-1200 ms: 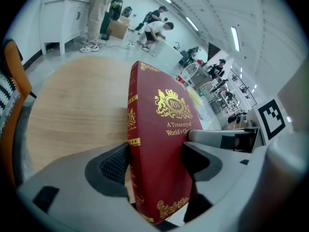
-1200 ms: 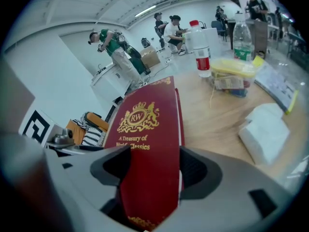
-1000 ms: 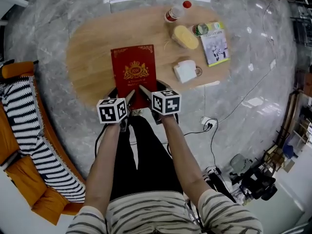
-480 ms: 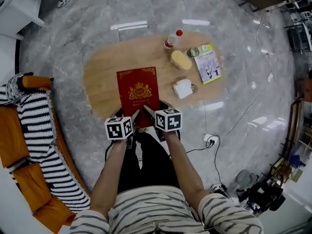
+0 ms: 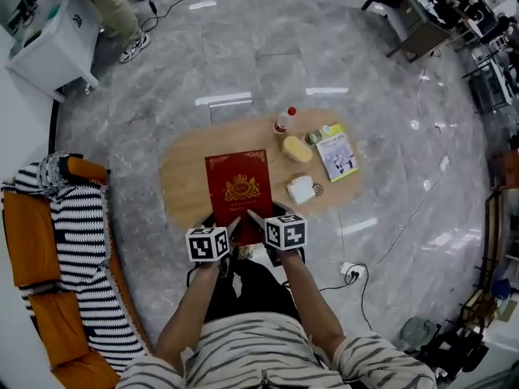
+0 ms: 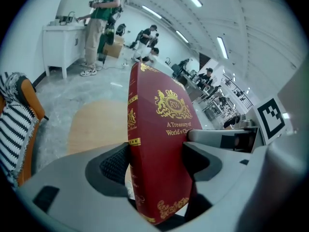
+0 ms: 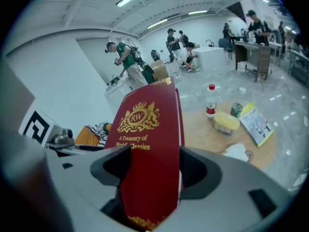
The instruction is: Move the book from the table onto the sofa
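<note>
The red hardcover book (image 5: 238, 186) with a gold crest is held at its near edge by both grippers, above the oval wooden table (image 5: 185, 186). My left gripper (image 5: 233, 225) is shut on the spine side of the book (image 6: 154, 139), with ribbed pads (image 6: 115, 164) pressed against the covers. My right gripper (image 5: 254, 216) is shut on the other corner of the book (image 7: 149, 144). The orange sofa (image 5: 28, 237) with a striped blanket (image 5: 81, 233) stands to the left.
On the table's right half are a bottle (image 5: 284, 120), a yellow container (image 5: 297, 148), a can (image 5: 314, 138), a booklet (image 5: 336, 154) and a white cup (image 5: 302, 190). A cable and plug (image 5: 349, 270) lie on the marble floor. A person (image 5: 113, 6) stands by a white cabinet (image 5: 49, 47).
Both grippers have risen together with the book in them. The head view has risen too, so the table and sofa look smaller and farther below.
</note>
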Tool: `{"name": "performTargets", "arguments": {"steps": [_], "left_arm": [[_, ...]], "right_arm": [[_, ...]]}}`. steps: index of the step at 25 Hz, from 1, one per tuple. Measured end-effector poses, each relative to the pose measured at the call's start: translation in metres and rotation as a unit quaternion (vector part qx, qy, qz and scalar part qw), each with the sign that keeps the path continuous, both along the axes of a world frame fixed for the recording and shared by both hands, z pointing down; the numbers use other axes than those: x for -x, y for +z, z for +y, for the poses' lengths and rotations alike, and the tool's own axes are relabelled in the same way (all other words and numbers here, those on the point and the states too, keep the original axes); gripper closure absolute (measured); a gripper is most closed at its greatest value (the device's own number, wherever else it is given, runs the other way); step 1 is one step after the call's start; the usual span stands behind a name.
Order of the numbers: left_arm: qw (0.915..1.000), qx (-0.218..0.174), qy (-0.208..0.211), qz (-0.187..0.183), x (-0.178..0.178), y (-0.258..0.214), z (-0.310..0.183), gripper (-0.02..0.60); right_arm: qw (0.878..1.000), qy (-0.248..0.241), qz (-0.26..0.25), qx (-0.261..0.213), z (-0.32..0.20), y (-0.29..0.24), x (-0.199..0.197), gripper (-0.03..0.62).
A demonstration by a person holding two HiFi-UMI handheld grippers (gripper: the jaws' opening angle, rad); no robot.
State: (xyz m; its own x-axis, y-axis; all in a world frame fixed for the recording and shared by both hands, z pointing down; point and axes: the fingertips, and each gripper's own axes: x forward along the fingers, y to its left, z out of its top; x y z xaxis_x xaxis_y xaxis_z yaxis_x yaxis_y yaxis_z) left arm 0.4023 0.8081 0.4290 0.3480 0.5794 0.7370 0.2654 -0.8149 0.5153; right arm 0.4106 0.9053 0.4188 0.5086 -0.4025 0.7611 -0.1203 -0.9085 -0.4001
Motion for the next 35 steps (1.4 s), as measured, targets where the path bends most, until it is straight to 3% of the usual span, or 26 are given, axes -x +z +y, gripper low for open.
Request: {"name": "performTargets", "arguments": {"steps": [11, 26, 35], "left_arm": [[0.9990, 0.001, 0.008, 0.043, 0.008, -0.089, -0.007, 0.228], [0.9920, 0.006, -0.032, 0.122, -0.018, -0.184, -0.028, 0.228], [0.9847, -0.010, -0.100, 0.143, -0.013, -0.210, -0.052, 0.228]], "right_arm": [[0.999, -0.008, 0.037, 0.014, -0.009, -0.091, 0.009, 0.272], [0.991, -0.035, 0.127, 0.011, -0.031, -0.188, -0.022, 0.272], [0.984, -0.102, 0.145, 0.002, -0.057, -0.214, -0.030, 0.272]]}}
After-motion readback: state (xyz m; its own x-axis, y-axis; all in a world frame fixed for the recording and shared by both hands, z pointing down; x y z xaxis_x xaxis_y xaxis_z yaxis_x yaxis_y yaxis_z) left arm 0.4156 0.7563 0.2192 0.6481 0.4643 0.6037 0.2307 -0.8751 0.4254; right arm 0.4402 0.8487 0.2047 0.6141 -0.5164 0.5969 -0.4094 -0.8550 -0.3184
